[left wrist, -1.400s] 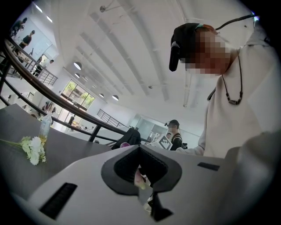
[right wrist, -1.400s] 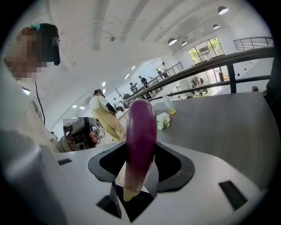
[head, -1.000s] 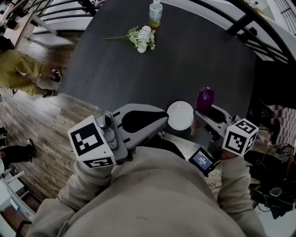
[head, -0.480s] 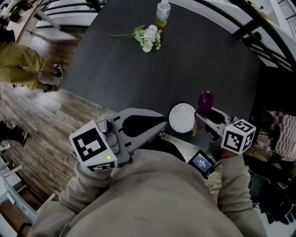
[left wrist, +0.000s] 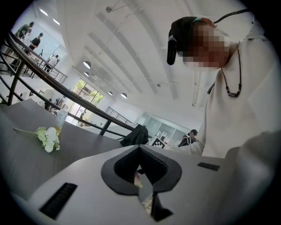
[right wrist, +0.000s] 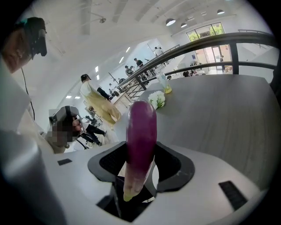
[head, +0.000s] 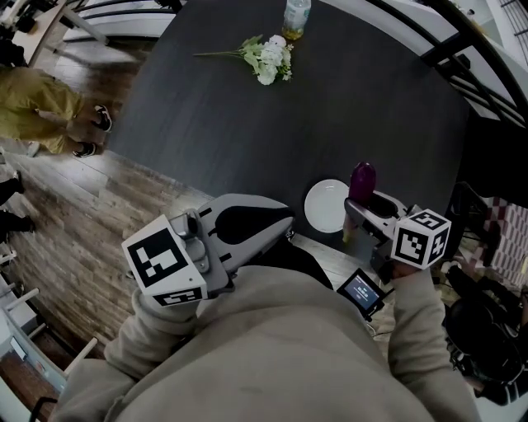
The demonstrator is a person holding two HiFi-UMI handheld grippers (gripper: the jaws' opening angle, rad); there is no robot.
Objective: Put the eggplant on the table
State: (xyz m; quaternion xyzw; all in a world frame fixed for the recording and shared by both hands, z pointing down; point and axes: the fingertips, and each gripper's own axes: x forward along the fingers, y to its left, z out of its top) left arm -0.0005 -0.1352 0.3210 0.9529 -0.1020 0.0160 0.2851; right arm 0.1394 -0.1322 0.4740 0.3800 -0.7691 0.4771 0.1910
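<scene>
A purple eggplant [head: 361,181] stands upright in my right gripper [head: 360,206], which is shut on its pale lower end just above the near edge of the dark table [head: 247,124]. In the right gripper view the eggplant [right wrist: 141,132] rises between the black pads [right wrist: 175,165], tip up, with the tabletop [right wrist: 228,114] beyond it. My left gripper [head: 287,222] hovers at the table's near edge, left of a white plate [head: 324,206]. Its jaws meet at the tip [left wrist: 139,148] and hold nothing.
White flowers [head: 268,59] and a clear bottle [head: 295,15] lie at the table's far side. A railing [head: 462,49] curves round the right. A person in yellow trousers [head: 33,107] stands on the wooden floor [head: 82,214] at left. A small screen [head: 361,290] sits near my chest.
Both grippers have sunk a little toward the table, the right one still gripping the eggplant. The head view has shifted, so the flowers and bottle sit higher in the picture.
</scene>
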